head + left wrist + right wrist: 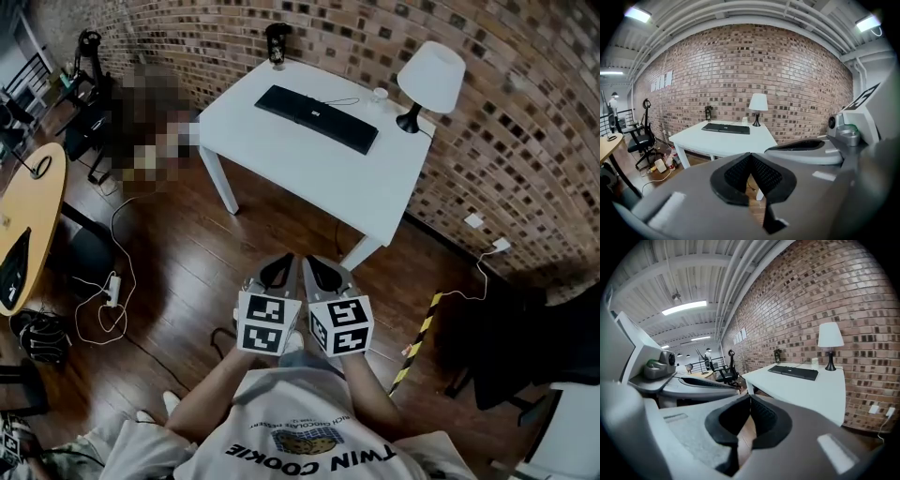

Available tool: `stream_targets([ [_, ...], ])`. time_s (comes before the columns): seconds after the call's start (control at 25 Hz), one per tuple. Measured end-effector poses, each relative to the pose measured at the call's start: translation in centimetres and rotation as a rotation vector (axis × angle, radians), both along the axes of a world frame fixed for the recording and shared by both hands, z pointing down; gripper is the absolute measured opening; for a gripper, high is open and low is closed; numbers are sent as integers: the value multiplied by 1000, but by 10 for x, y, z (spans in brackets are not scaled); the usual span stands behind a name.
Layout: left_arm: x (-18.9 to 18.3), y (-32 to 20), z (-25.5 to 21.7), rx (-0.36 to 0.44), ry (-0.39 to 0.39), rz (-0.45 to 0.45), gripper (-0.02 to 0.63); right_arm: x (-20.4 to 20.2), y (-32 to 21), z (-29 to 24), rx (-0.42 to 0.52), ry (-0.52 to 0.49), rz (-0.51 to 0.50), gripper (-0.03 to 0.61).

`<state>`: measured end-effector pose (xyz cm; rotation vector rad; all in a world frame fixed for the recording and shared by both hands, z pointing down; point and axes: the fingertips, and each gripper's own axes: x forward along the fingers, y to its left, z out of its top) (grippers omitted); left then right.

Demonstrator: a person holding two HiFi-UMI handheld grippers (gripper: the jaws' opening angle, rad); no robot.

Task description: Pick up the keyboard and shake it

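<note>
A black keyboard lies on the white table by the brick wall, also visible as the keyboard in the left gripper view and the keyboard in the right gripper view. Both grippers are held side by side near the person's chest, well short of the table. The left gripper is shut with nothing between its jaws; its tips meet. The right gripper is likewise shut and empty, its tips touching.
A white lamp stands at the table's right end, a small cup beside it and a dark object at the far corner. A round wooden table, cables and a power strip lie left on the wooden floor.
</note>
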<state>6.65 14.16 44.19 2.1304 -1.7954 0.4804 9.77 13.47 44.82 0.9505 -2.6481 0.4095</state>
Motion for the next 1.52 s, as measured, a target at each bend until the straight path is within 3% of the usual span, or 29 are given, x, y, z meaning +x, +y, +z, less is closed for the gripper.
stream_targets([
  [0.6, -22, -110, 15, -12, 12, 53, 8, -21, -107, 18, -18, 28, 40, 2],
  [0.96, -84, -197, 26, -55, 80, 157, 8, -74, -196, 26, -51, 100, 151, 2],
  [1.16, -119, -240, 29, -75, 101, 250, 8, -103, -241, 24, -72, 90, 226, 2],
  [1.52, -187, -307, 30, -99, 131, 324, 8, -113, -300, 26, -108, 64, 393, 3],
])
